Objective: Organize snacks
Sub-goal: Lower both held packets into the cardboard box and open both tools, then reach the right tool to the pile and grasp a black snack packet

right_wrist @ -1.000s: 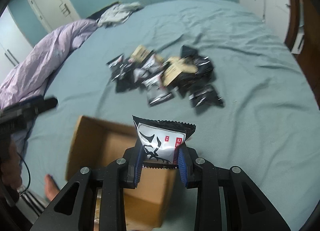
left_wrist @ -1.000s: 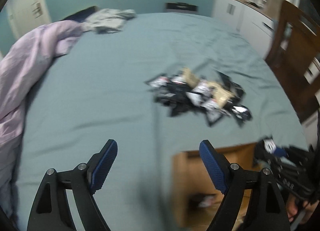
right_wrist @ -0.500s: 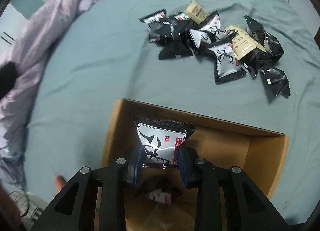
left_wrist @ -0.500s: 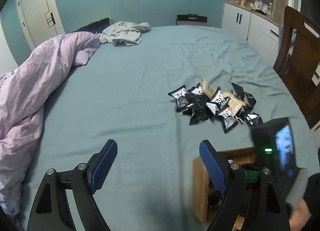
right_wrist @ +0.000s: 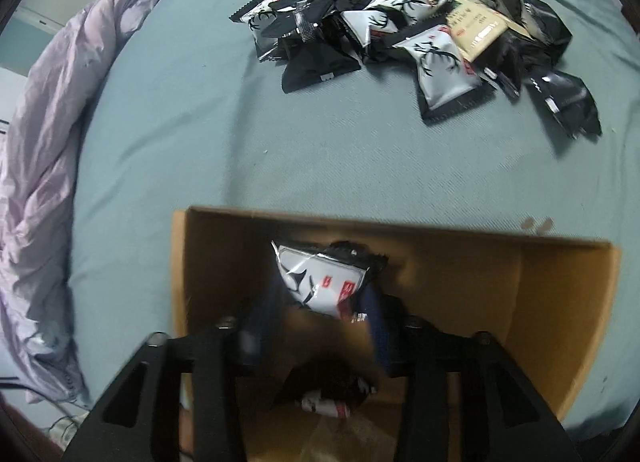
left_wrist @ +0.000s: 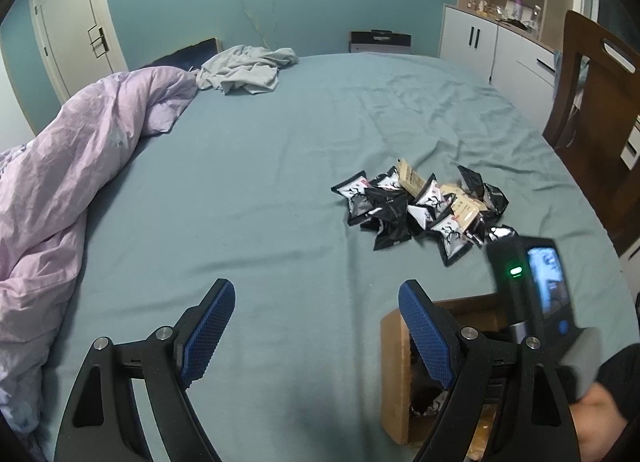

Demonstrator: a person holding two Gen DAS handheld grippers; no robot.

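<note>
- Right gripper (right_wrist: 320, 326) is poised over the open cardboard box (right_wrist: 568, 302), nose tipped steeply down, and its jaws have just been opening.
- The silver-and-black snack packet (right_wrist: 320, 282) sits between the blue pads, tilted and blurred. It looks let go and dropping rather than pinched, though the blur keeps me from being sure the pads are clear of it.
- Straight beneath it, on the box floor, lies another packet (right_wrist: 328, 402), so the drop line runs right into the box.
- Left gripper (left_wrist: 312, 338) hangs out over bare bedsheet (left_wrist: 260, 189), jaws spread wide with nothing between them.
- The heap of snack packets (left_wrist: 420, 209) waits on the sheet, beyond the box's far wall in the right wrist view, with the sheet showing between heap and box.
- Here's what the next reach turns on: from the right fingers the heap lies ahead and a touch to the right, and its nearest piece is a silver deer-print packet (right_wrist: 444, 65) lying slantwise, long axis running from upper left to lower right.
- The right hand is my pick as the nearer one. From the left gripper the heap sits ahead and off to the right.
</note>
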